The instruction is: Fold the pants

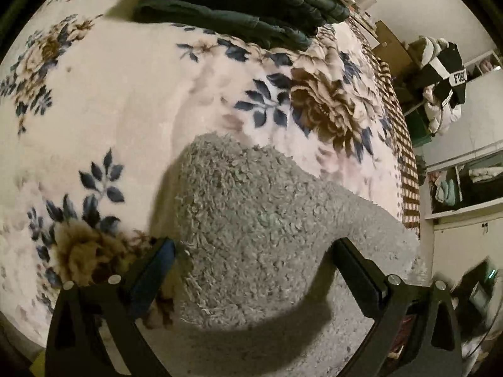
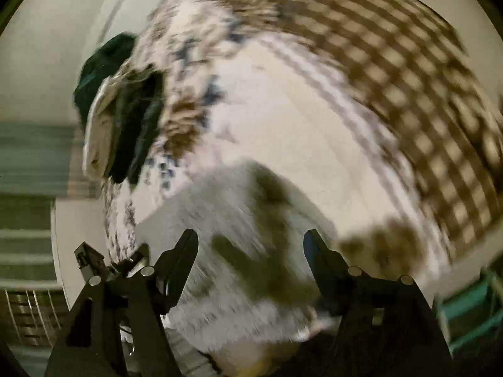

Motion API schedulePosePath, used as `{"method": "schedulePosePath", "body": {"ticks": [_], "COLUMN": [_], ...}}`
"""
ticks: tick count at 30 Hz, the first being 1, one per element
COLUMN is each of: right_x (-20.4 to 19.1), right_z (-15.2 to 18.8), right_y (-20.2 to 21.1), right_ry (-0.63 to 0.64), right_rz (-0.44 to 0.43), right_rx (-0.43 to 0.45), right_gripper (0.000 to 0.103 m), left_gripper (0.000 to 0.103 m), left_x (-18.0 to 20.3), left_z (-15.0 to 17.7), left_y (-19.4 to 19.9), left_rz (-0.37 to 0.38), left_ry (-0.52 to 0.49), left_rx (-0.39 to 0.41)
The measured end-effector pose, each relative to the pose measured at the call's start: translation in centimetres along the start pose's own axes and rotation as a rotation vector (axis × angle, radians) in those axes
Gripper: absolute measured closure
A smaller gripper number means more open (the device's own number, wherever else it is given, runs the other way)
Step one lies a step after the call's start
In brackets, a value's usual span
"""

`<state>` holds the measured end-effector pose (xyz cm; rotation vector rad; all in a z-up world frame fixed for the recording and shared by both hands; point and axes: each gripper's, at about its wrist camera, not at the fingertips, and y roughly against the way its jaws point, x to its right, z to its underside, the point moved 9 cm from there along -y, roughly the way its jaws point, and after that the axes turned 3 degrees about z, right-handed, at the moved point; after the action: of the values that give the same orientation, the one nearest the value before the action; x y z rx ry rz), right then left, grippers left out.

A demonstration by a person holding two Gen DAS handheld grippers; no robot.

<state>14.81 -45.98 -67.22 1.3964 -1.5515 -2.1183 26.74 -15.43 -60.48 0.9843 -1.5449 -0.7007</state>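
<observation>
Grey fleecy pants lie on a floral blanket on the bed. In the left wrist view my left gripper is open, its fingers standing on either side of a raised fold of the pants. In the blurred right wrist view my right gripper is open above the same grey pants, with nothing between its fingers. Part of the other gripper shows at the lower left of the right wrist view.
A stack of folded dark green clothes sits at the far end of the bed, also in the right wrist view. A checked brown cover runs along the bed's right side. Clothes hang on a rack beside shelves at the right.
</observation>
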Motion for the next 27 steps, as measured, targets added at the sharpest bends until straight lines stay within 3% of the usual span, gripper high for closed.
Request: {"method": "schedulePosePath", "body": {"ticks": [3, 6, 7, 8, 9, 13, 17, 20, 22, 23, 24, 26, 27], "right_x": [3.9, 4.1, 3.6, 2.9, 2.5, 3.1, 5.9, 6.5, 6.3, 5.8, 5.0, 3.1, 2.1], "right_z": [3.5, 6.2, 6.5, 6.9, 7.4, 9.1, 10.8, 11.4, 10.5, 9.5, 8.3, 6.0, 5.0], "right_y": [-2.8, -7.1, -7.7, -8.3, -8.4, -5.4, -4.3, -6.2, -5.8, -4.9, -3.6, -1.6, -1.2], "right_ry": [-0.18, -0.298, -0.299, -0.278, -0.255, -0.235, -0.215, -0.15, -0.112, -0.105, -0.108, -0.112, -0.103], "right_rz": [-0.018, -0.155, -0.183, -0.193, -0.154, -0.057, 0.071, 0.171, 0.212, 0.206, 0.177, 0.069, 0.017], "right_rx": [-0.117, -0.225, -0.226, -0.224, -0.214, -0.132, -0.183, -0.307, -0.285, -0.239, -0.171, -0.063, -0.033], "right_gripper": [0.031, 0.036, 0.047, 0.09, 0.095, 0.097, 0.097, 0.089, 0.086, 0.07, 0.046, 0.023, 0.019], "left_gripper": [0.0, 0.0, 0.0, 0.0, 0.0, 0.0, 0.0, 0.0, 0.0, 0.0, 0.0, 0.0, 0.0], "left_x": [0.0, 0.2, 0.2, 0.2, 0.1, 0.2, 0.9, 1.4, 1.5, 1.6, 1.6, 2.0, 2.3], "left_z": [0.1, 0.1, 0.2, 0.1, 0.1, 0.1, 0.0, 0.0, 0.0, -0.1, -0.1, -0.3, -0.6], "left_y": [-0.1, -0.3, -0.3, -0.4, -0.4, -0.6, -0.8, -0.9, -0.6, -0.2, 0.1, 1.1, 1.6], "left_rz": [-0.001, -0.012, -0.012, -0.017, -0.02, -0.016, -0.005, -0.017, -0.011, -0.002, 0.003, 0.018, 0.025], "left_ry": [0.0, -0.012, -0.016, -0.018, -0.02, -0.019, -0.043, -0.062, -0.054, -0.047, -0.046, -0.05, -0.059], "left_rx": [0.004, 0.009, 0.01, 0.013, 0.015, 0.014, 0.007, 0.007, -0.001, 0.0, 0.003, 0.019, 0.03]}}
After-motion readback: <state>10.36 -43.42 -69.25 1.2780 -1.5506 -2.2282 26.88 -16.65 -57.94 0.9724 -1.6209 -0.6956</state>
